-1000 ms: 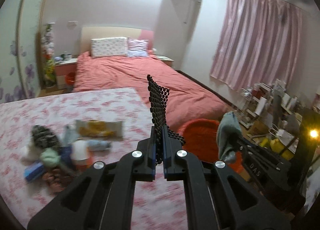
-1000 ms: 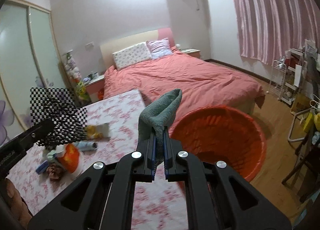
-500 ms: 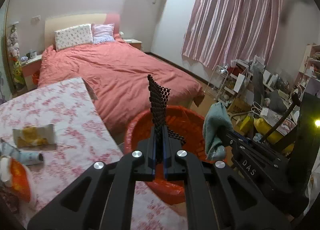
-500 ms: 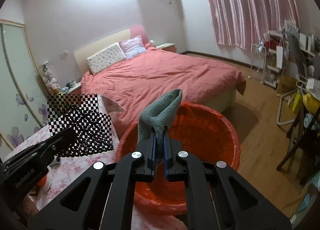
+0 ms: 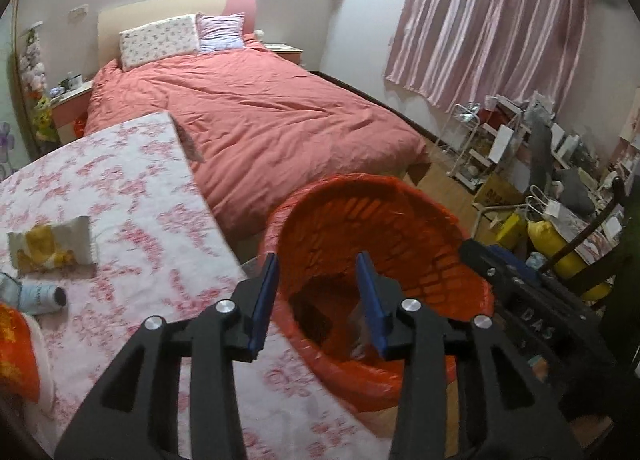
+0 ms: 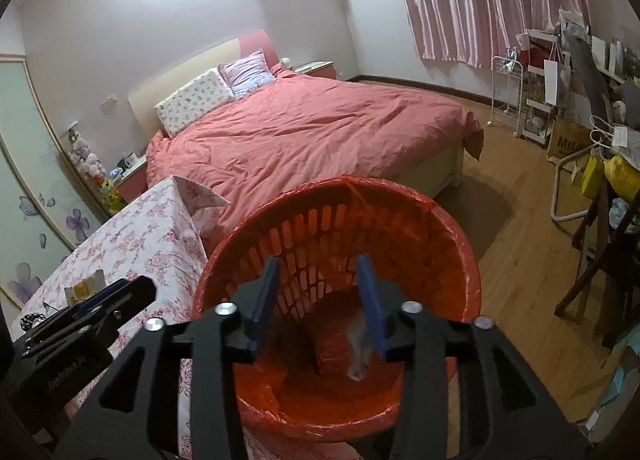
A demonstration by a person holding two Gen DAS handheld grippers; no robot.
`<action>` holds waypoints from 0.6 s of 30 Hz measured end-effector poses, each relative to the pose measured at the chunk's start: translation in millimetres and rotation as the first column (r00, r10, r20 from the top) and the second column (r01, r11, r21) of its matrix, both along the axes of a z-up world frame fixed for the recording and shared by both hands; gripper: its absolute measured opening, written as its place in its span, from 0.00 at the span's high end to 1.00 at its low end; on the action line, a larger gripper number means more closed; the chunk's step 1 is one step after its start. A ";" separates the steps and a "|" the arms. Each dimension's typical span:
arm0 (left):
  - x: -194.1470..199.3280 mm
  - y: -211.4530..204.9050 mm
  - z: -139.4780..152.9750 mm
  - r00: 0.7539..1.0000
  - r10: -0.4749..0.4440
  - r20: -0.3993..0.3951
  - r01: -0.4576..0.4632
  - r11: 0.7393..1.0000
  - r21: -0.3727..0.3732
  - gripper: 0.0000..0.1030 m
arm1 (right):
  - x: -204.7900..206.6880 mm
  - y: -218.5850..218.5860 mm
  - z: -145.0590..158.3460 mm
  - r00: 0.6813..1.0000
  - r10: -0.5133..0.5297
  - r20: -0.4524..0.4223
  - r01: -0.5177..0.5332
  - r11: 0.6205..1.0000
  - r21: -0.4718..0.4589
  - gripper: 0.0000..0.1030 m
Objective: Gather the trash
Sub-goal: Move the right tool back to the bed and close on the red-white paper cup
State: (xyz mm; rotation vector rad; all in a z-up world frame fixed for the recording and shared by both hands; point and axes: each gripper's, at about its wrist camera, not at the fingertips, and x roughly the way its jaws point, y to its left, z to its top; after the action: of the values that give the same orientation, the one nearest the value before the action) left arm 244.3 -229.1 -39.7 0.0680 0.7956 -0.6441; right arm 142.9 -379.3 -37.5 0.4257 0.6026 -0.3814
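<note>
**Both claws over the red basket, jaws parting**

The bed (image 5: 256,119) with its salmon cover filled most of what I saw, two pillows at the headboard and pink curtains (image 5: 492,19) hanging to its right. My table with the pink floral cloth (image 5: 132,195) ran along the left, its corner close to the bed's edge. Just beside that table stood the red basket (image 6: 420,219), lined with a red bag, on the wooden floor.

I had my left gripper (image 5: 318,296) over the near rim of the basket, jaws opening and nothing between the blue pads. My right gripper (image 6: 320,296) pointed down into the same basket, jaws opening too, nothing gripped. Under its right pad a blurred grey shape (image 6: 358,348) showed inside the basket; I could not tell what it was. A dark patch (image 5: 312,312) lay at the basket bottom in the left view.

Trash was left on the table, well apart from the basket: a yellow-and-white wrapper (image 5: 52,246), a small pale bottle (image 5: 38,296) lying on its side just below it, and an orange packet (image 5: 16,352) at the frame edge.
</note>
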 end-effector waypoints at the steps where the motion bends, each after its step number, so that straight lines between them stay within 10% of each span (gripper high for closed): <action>1: -1.6 5.0 1.1 1.000 0.014 0.010 -0.014 1.000 0.006 0.51 | -2.7 5.4 2.6 1.000 -0.002 0.002 0.002 1.000 -0.014 0.49; 5: -15.1 30.4 10.2 0.994 0.079 0.074 -0.082 0.996 0.033 0.31 | -1.6 18.4 12.2 1.000 0.000 0.004 0.000 0.999 -0.051 0.44; 18: -45.1 174.0 33.4 0.928 0.316 0.197 -0.333 0.941 0.057 0.15 | 9.9 124.0 23.0 0.972 0.233 -0.020 -0.233 0.970 -0.070 0.41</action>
State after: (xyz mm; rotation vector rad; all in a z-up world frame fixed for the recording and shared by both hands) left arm 199.2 -55.1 -6.3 0.0751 0.6358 -0.2813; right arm 152.8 -255.3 -14.5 0.2801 0.6410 -0.1803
